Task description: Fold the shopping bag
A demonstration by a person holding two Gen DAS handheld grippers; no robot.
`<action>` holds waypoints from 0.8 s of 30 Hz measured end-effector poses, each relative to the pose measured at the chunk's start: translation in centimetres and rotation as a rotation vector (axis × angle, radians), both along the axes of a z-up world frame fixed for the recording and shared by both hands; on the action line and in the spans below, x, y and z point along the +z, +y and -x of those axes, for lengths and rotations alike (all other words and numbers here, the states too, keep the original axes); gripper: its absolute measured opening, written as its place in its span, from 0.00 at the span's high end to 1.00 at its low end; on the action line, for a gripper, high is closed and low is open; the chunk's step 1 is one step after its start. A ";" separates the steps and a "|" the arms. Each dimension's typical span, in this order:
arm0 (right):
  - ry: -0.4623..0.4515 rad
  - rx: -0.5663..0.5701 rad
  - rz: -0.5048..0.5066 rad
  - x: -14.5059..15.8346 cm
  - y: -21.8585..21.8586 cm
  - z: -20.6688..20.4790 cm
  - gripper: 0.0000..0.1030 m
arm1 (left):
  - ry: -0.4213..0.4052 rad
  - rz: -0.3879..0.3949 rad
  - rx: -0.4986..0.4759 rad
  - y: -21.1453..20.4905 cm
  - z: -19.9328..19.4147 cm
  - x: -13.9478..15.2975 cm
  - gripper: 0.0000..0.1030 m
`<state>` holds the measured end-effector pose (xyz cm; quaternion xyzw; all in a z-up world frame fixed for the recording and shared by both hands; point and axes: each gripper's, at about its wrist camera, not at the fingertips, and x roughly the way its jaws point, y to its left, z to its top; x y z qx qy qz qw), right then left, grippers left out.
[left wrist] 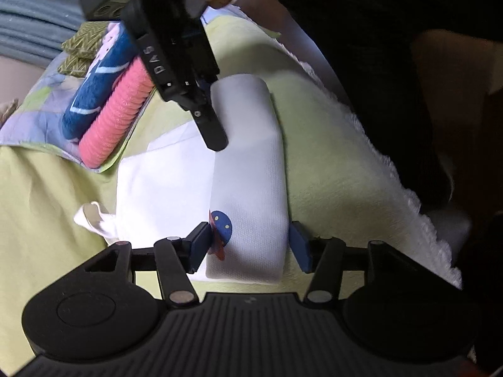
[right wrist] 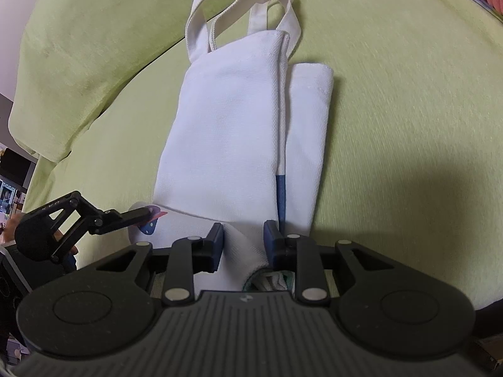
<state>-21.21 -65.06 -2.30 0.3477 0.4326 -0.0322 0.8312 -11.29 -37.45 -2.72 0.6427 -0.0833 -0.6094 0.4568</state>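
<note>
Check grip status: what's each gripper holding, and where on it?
Both straddle the white shopping bag. Right gripper pinches its rolled bottom end. Left gripper spans the fold near the blue print, fingers apart; actual grip unclear.

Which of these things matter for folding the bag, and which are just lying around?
Belong to the job:
white shopping bag
its handles
left tongs
right tongs

Just lying about:
pink rolled towel
blue rolled towel
green sheet
</note>
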 end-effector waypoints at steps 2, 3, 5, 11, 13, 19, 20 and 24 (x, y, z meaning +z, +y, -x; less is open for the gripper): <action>-0.007 0.000 0.004 0.0 0.1 0.0 0.78 | 0.009 -0.021 0.017 -0.6 -0.1 0.0 0.44; -0.012 0.000 0.009 0.0 0.1 0.1 0.78 | 0.014 -0.031 0.025 -0.9 -0.1 0.1 0.45; -0.041 0.010 0.046 0.3 0.5 0.4 0.77 | 0.056 -0.049 0.048 -1.4 -0.6 0.4 0.45; -0.251 0.243 0.510 4.6 7.4 3.8 0.54 | 0.167 -0.084 0.079 -2.4 -2.3 1.5 0.46; -0.268 0.408 0.759 4.5 11.3 4.7 0.44 | 0.196 -0.095 0.079 -2.7 -2.8 1.8 0.46; -0.172 0.783 1.278 -0.7 17.5 4.5 0.60 | 0.265 -0.121 0.089 -3.1 -3.9 2.2 0.46; -0.166 0.807 1.345 -1.4 17.9 4.3 0.64 | 0.272 -0.125 0.089 -3.2 -4.0 2.3 0.46; -0.142 0.863 1.438 -3.2 18.2 2.9 0.69 | 0.309 -0.134 0.097 -3.4 -4.6 2.3 0.46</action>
